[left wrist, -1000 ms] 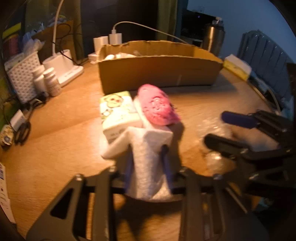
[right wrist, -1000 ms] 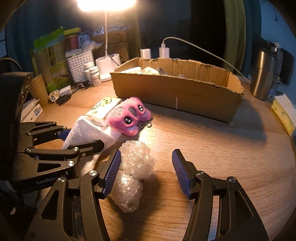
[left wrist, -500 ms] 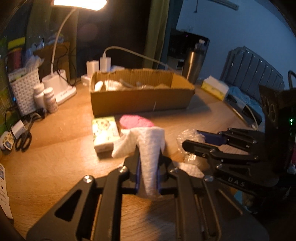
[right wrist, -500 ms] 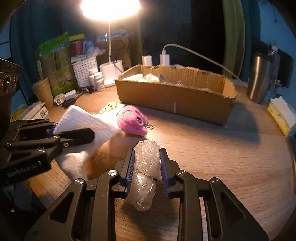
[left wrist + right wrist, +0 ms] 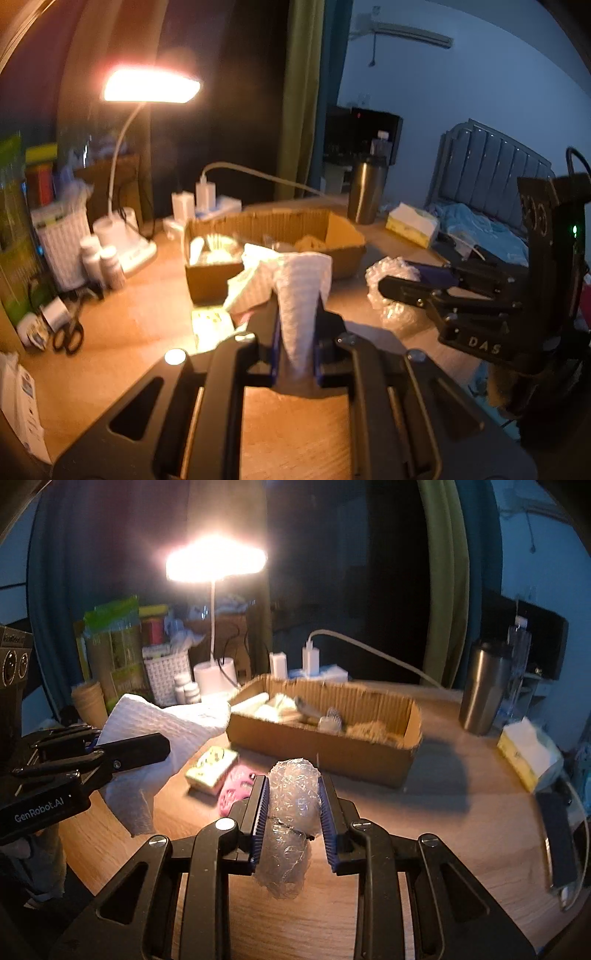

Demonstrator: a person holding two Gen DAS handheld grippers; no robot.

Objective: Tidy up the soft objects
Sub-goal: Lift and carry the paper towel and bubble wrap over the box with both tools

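My left gripper (image 5: 295,314) is shut on a white foam sheet (image 5: 301,291) and holds it above the table; the sheet also shows in the right wrist view (image 5: 162,727). My right gripper (image 5: 293,786) is shut on a wad of clear bubble wrap (image 5: 293,805), lifted off the table; the wad also shows in the left wrist view (image 5: 388,280). A cardboard box (image 5: 332,753) with several soft items stands ahead. A pink plush toy (image 5: 236,788) and a tissue pack (image 5: 212,770) lie on the table in front of the box.
A lit desk lamp (image 5: 216,563), a white basket (image 5: 166,675), small bottles (image 5: 186,690) and scissors (image 5: 68,332) stand at the left. A steel tumbler (image 5: 485,686) and a tissue box (image 5: 528,753) stand at the right. Chargers (image 5: 310,657) sit behind the box.
My right gripper has closed on the bubble wrap and lifted it. My left gripper has tightened on the foam sheet and raised it. Both have risen, and the box interior now shows.
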